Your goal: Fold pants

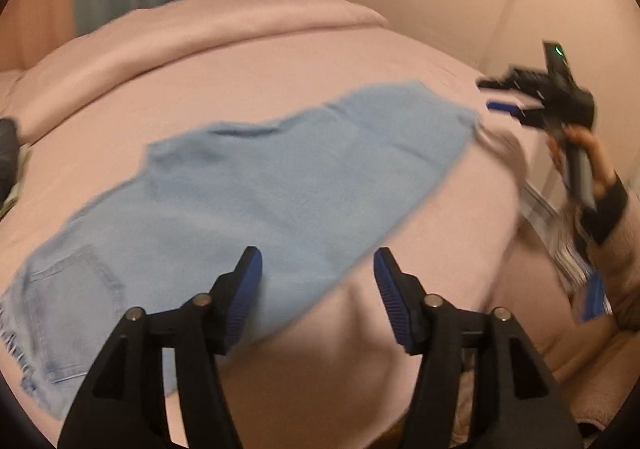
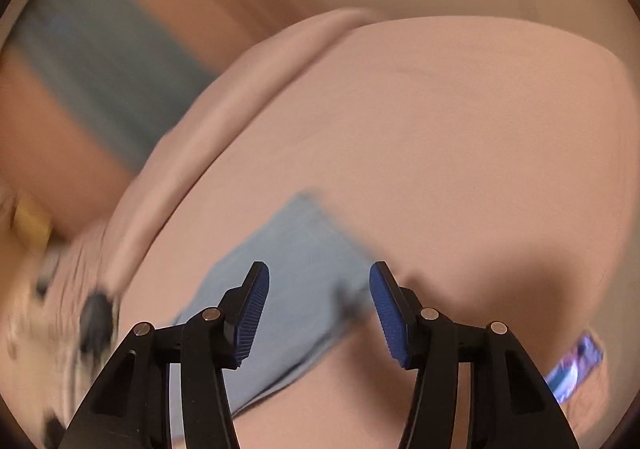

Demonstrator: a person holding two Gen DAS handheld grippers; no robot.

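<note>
A: Item 1, the bed [image 1: 248, 61]: pink cover, soft, smooth, a rolled ridge along its far side; curtains behind.

B: Item 2, the pants [image 1: 256, 189]?

A: Light blue denim, lying flat across the bed as 1 long band, back pocket [image 1: 76, 289] and frayed hem at the near left end.

B: Handling?

A: Limp yet fairly weighty, I'd judge; not slippery. Best taken at the 2 corners of an end, through both layers.

B: Item 3?

A: The left tool [image 1: 318, 289], jaws apart, nothing between them, above the denim's near edge. The right tool [image 2: 319, 309], likewise apart and empty, over the other end.
</note>
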